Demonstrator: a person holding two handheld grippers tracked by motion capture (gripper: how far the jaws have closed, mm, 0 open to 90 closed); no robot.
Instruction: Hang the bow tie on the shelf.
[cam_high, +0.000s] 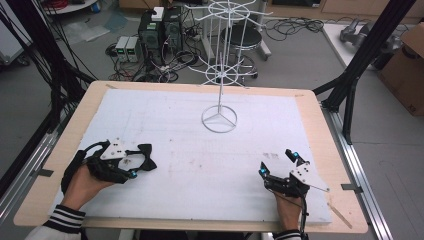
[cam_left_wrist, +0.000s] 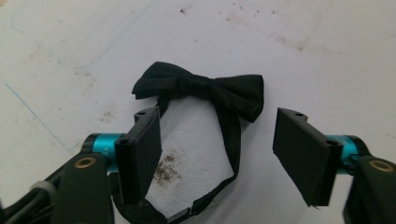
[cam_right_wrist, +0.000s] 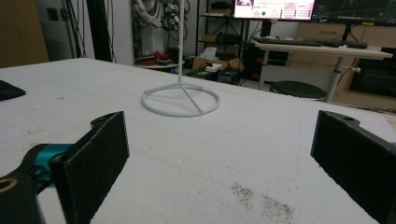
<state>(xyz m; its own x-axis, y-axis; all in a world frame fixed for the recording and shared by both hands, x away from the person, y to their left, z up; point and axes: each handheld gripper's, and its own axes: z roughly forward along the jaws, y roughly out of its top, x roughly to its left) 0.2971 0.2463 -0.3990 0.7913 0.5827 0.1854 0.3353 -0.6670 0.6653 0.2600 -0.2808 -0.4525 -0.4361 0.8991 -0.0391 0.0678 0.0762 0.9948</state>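
A black bow tie (cam_left_wrist: 201, 86) lies flat on the white mat, its strap (cam_left_wrist: 232, 140) looping back toward the camera. My left gripper (cam_left_wrist: 219, 156) hovers over it, open, with the strap between the jaws and the bow just ahead of the pads (cam_left_wrist: 140, 149). In the high view the left gripper (cam_high: 137, 161) is at the left front of the table, with the bow tie (cam_high: 146, 149) at its tips. My right gripper (cam_high: 277, 161) rests open at the right front with nothing in it. The right gripper (cam_right_wrist: 219, 163) faces a white wire stand (cam_right_wrist: 181, 100).
The white wire display stand (cam_high: 219, 120) rises from a ring base at the mat's (cam_high: 200, 165) back centre, with hooked arms up high. The wooden table edge (cam_high: 325, 150) frames the mat. Black frame posts, cables and equipment stand beyond the table.
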